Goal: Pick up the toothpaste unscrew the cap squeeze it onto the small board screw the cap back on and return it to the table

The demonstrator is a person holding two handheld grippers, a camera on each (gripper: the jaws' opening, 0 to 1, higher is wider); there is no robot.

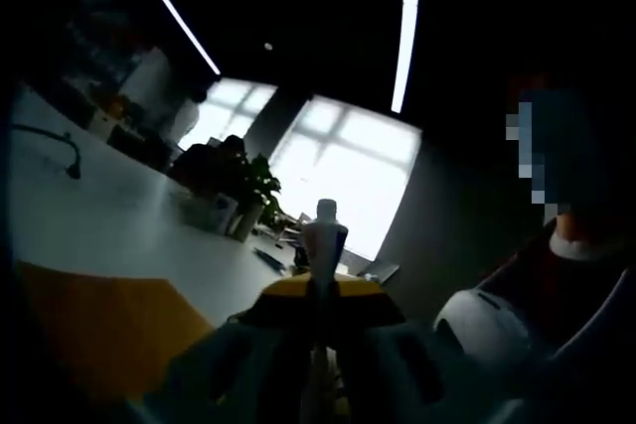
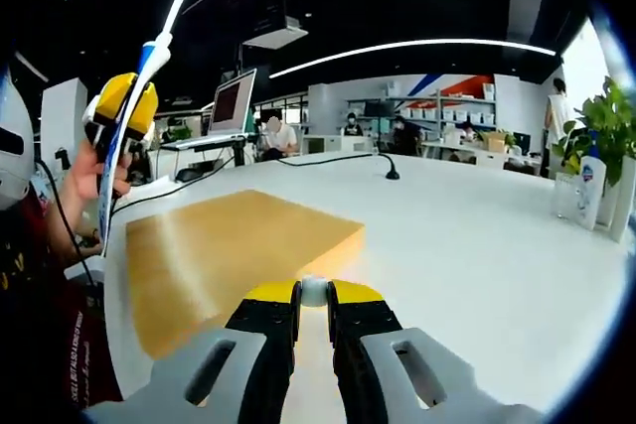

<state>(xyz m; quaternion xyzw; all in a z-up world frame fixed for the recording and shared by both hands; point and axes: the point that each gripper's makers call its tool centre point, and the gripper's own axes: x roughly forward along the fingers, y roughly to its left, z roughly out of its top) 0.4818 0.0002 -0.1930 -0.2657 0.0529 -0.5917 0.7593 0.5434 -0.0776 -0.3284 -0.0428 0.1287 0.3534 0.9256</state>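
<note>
The white-and-blue toothpaste tube is clamped crosswise between the yellow-tipped jaws of the left hand-held gripper, raised well above the worktop at the left of the right gripper view, with a person's hand behind it. Its blue crimped end points up and its lower end hangs down; whatever is printed on its side is too small to read. In the left gripper view the same tube stands upright between the left hand-held gripper jaws, its white threaded neck bare at the top. The small white screw cap sits pinched between the yellow pads of the right hand-held gripper, low over the white worktop. Just beyond it lies the flat, pale wooden rectangular board, resting on the worktop. A black gooseneck microphone stands further back, and a white bottle with a blue label stands beside green potted plants at the right edge, its label unreadable. People sit at desks in the background.
</note>
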